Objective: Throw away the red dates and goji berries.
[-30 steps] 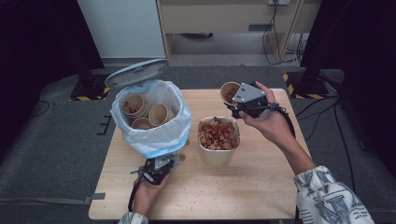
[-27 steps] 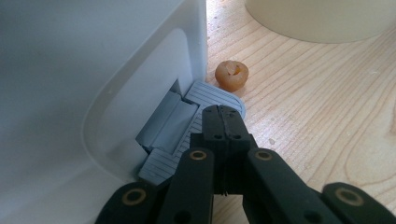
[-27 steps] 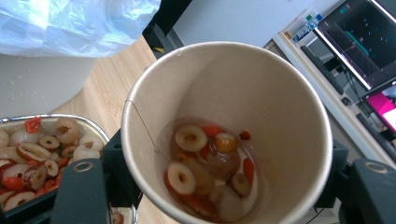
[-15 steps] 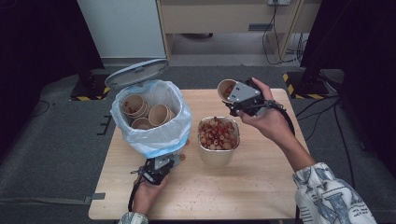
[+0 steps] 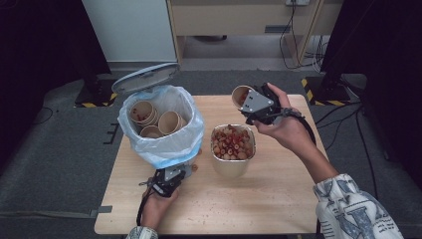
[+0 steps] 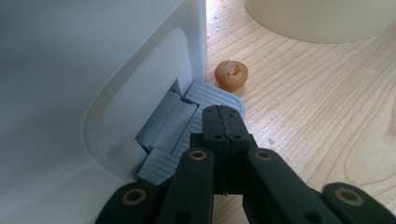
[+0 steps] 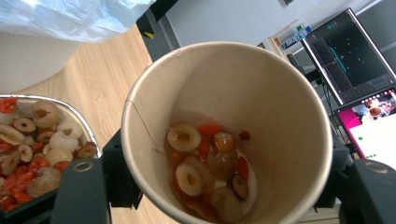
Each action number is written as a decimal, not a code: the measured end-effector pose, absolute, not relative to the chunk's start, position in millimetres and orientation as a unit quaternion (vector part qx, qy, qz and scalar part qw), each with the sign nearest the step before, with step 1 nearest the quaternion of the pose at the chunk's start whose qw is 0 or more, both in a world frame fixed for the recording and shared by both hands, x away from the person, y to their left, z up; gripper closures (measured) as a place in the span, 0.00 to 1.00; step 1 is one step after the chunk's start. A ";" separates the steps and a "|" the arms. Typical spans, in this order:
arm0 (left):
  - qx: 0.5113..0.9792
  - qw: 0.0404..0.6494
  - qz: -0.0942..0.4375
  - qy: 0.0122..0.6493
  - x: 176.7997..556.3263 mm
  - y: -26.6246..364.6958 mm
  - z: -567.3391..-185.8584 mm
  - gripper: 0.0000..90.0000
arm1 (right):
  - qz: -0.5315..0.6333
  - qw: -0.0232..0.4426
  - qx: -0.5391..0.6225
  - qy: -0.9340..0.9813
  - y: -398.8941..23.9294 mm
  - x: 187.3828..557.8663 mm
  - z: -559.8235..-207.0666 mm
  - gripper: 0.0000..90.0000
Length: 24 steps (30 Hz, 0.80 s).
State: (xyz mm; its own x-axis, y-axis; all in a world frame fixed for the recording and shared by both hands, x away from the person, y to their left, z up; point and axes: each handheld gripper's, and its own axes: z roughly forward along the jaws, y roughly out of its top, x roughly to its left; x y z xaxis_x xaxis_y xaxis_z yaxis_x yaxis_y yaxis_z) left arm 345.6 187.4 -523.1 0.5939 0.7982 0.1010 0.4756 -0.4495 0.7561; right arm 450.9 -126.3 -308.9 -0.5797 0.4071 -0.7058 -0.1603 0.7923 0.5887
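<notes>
Left gripper (image 5: 180, 172): your jaws were closed flat together, tips pressing the grey pedal (image 6: 187, 126) at the foot of the bin (image 5: 161, 124); the lid (image 5: 145, 77) stood open.
Bin contents: emptied paper cups sat inside the blue liner; one loose fruit piece (image 6: 231, 75) lay on the table (image 5: 278, 199) just beside the pedal.
Metal container (image 5: 232, 147): it stood mid-table, full of dried-fruit leftovers.
Paper cup (image 5: 242, 94): you held it tilted above the table's far edge, beyond the container; fruit dregs (image 7: 210, 168) clung to its bottom.
Right gripper (image 5: 247, 102): your jaws clamped the cup wall from both sides.
Handling: the cup was likely light, thin-walled and easily crushed; grip the mid-wall gently; wet contents may slide out suddenly.
</notes>
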 end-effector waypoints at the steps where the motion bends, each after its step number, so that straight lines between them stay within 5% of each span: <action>1: 0.820 0.353 0.228 0.389 345.6 187.4 -523.2 1.00 | 0.314 0.451 0.069 0.833 -125.7 449.5 -309.1 0.34; 24: 0.819 0.355 0.227 0.389 345.6 187.5 -523.3 1.00 | 0.309 0.459 0.077 0.829 -137.3 452.7 -301.5 0.34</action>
State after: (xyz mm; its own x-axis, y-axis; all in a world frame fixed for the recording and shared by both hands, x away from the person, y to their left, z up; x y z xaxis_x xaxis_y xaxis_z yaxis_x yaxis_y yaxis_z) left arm 345.6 187.5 -523.3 0.5940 0.7987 0.0962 0.4760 -0.4453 0.7584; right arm 452.7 -137.3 -301.5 -0.5661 0.4114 -0.7143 -0.1569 0.7969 0.5834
